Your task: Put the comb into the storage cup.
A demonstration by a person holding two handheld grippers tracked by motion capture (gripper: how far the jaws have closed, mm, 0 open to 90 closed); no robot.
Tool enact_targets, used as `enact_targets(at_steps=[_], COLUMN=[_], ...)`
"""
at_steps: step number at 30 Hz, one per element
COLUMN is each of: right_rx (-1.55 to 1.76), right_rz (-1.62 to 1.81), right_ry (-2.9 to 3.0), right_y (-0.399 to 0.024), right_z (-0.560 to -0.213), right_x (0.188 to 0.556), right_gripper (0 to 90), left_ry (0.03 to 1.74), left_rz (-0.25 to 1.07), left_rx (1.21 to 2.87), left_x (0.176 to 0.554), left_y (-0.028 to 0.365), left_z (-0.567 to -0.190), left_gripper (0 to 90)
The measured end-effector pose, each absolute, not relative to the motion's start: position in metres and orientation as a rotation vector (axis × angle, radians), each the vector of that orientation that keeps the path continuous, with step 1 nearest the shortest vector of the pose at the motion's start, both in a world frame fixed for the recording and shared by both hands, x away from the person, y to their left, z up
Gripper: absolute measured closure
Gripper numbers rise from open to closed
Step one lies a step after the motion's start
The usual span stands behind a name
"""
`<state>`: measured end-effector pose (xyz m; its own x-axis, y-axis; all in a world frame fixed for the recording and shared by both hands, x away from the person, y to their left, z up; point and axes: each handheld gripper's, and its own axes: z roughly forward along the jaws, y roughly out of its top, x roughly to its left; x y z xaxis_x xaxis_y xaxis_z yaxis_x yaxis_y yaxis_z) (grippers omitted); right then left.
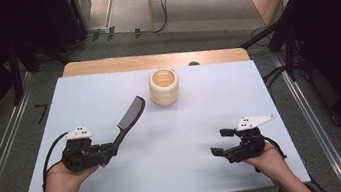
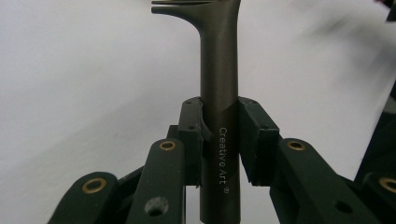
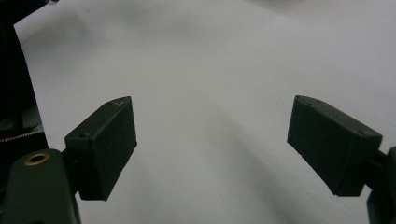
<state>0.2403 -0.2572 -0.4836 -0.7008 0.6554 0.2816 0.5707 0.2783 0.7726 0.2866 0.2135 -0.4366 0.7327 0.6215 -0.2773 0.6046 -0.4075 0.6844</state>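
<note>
At the left of the high view, the left hand [image 1: 62,184] came in from the bottom edge and held the left gripper [image 1: 110,149] low over the white sheet [image 1: 194,173]. Its jaws were clamped on the handle of a dark comb [image 1: 128,118]. In the left gripper view the two pads pressed on either side of the handle, which ran straight up between them, with the comb [image 2: 219,93] widening into its toothed part at the top edge. From the gripper the comb slanted up and to the right across the sheet, its toothed end pointing toward the cup [image 1: 163,87]. Whether the far end touched the sheet could not be told.

The cup, cream and ribbed, stood upright near the far edge of the sheet, just right of the comb's tip and apart from it.

At the right, the right hand [image 1: 268,158] held the right gripper [image 1: 221,141] near the front of the sheet, well apart from the comb and the cup. Its jaws stood wide apart with nothing between them; the right gripper [image 3: 212,140] view showed bare sheet in the gap.
</note>
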Motion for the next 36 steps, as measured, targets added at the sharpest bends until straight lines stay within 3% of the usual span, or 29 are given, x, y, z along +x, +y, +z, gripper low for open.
enact_targets(at_steps=[17,36], right_rx=[1.201,1.234], right_rz=[1.441,1.468], right_ry=[2.384,2.333], right_y=[-0.251,-0.237], right_z=[-0.478,-0.465], right_x=[0.237,0.245], right_gripper=[13.8,13.8], left_ry=[0.914,1.025], left_rz=[-0.022,-0.081], left_rx=[1.981,1.83], left_x=[0.3,0.318], left_y=[0.189,0.17], left_z=[-0.438,-0.444], left_gripper=[73.4,73.4])
